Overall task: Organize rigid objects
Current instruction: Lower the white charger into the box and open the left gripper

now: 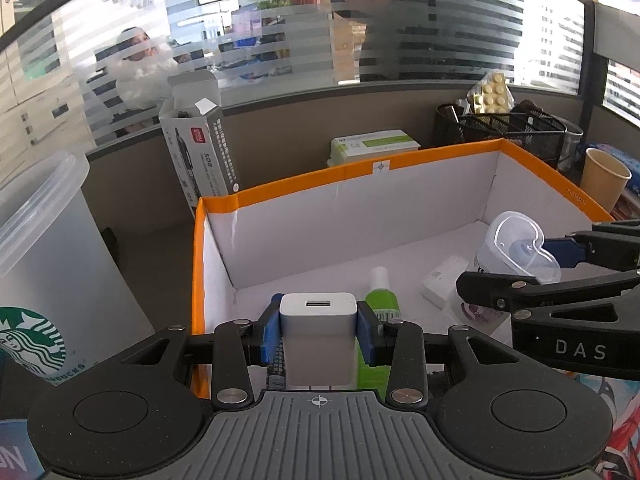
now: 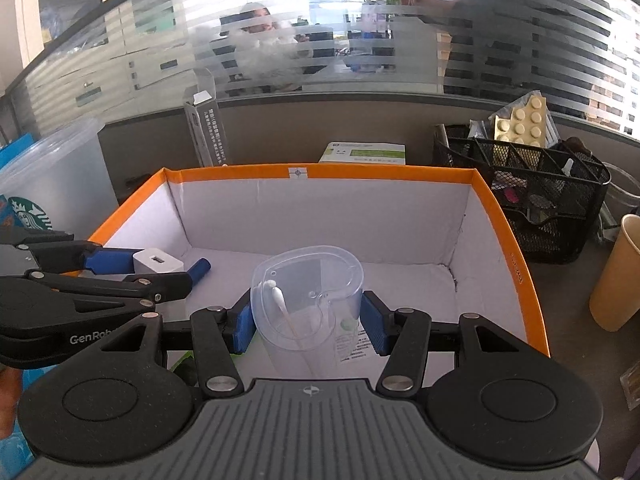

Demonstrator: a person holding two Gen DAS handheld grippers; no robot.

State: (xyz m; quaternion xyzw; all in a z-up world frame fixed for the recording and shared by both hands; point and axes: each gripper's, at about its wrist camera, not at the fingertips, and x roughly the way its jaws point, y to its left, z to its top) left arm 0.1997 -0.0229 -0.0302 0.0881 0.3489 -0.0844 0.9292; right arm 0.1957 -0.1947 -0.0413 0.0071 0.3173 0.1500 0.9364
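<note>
My left gripper (image 1: 318,330) clamps the white charger (image 1: 318,310) over the box's (image 1: 440,154) 7 o'clock corner; stiff, slick, held by flat sides. Right gripper (image 2: 308,324) grips the clear container (image 2: 306,284) at 5 o'clock; light, probably crushable.

The left claw (image 1: 318,330) points forward and level, its two blue pads (image 1: 270,330) pressed against the sides of a white block held between them. The right claw (image 2: 308,320) sits just to its right, also pointing forward, its blue pads (image 2: 244,326) clamped on either side of a clear plastic tub. Each claw's black linkage arms angle inward toward its grip.
</note>
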